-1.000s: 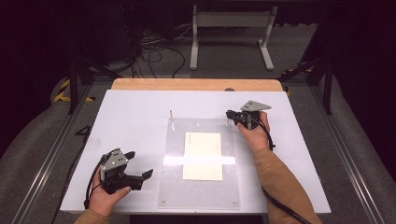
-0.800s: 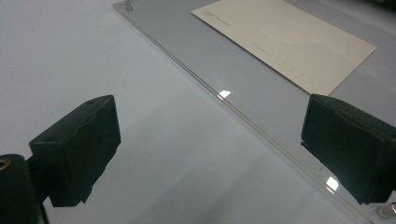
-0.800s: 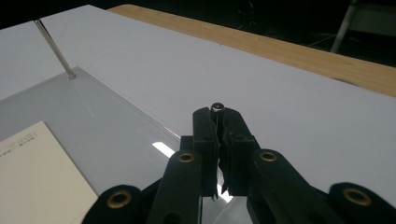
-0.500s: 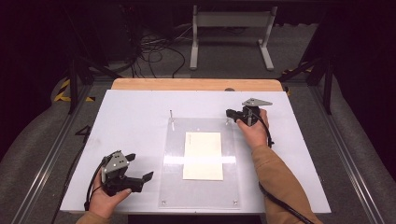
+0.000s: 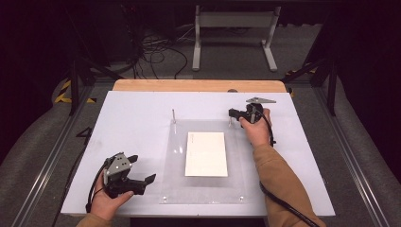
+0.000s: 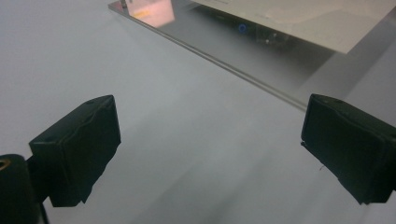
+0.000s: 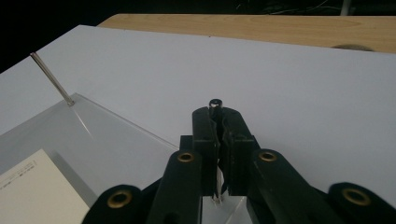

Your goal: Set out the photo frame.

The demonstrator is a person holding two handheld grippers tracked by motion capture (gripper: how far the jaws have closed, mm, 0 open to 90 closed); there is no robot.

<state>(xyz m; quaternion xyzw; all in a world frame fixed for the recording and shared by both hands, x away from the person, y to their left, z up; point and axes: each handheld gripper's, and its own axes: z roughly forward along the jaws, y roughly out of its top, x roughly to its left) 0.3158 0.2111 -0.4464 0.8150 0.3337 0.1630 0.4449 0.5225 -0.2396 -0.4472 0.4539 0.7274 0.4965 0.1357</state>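
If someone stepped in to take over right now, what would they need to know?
Right gripper: jaws shut on the metal pin at the far right corner of the clear plate.
Left gripper: open, holding nothing, beside the plate's near left edge.
A second pin stands at the far left corner. The white card lies under the plate.
Done: right pin gripped. Left, probably: pull or seat that pin, then handle the other.

White surface (image 5: 132, 123) up front, wooden strip (image 5: 189, 85) running along its far edge. Pale card (image 5: 206, 153) lying flat mid-surface, printed text at one corner. Beyond, grey floor (image 5: 227, 71), black cables (image 5: 156, 49) in a loose tangle, white metal stand (image 5: 234, 21) just beside them. Yellow-black hazard tape (image 5: 64, 92) far left.
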